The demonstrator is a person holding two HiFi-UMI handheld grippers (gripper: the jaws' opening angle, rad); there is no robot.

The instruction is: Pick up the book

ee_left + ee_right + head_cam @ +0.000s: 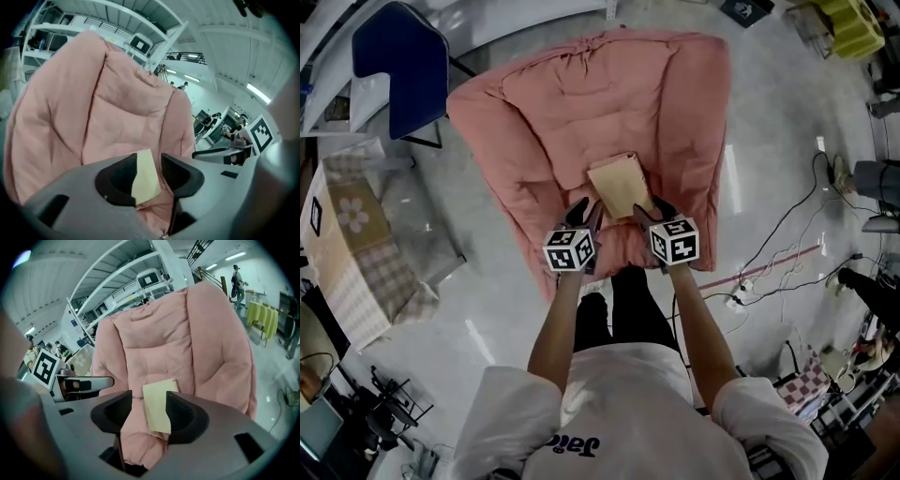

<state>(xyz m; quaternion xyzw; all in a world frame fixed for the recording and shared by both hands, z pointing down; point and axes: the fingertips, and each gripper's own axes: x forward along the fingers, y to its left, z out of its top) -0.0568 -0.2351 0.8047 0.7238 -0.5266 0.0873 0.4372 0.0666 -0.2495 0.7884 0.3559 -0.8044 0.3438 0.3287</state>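
A tan book point(619, 186) lies flat on the seat of a pink padded armchair point(581, 103), near its front edge. In the head view my left gripper point(584, 215) hovers at the book's near left corner and my right gripper point(649, 214) at its near right corner. Both stand open, jaws apart, and neither presses on the book. The left gripper view shows the book point(146, 180) in the gap between the left gripper's point(149, 171) dark jaws, beyond them. The right gripper view shows the book point(156, 405) lying past the right gripper point(149, 412).
A blue chair point(398, 58) stands at the far left beside a table with a patterned cloth point(356, 246). Cables and a power strip point(739, 298) lie on the floor at the right. A yellow-green crate point(848, 23) is far right. Shelving shows behind the armchair.
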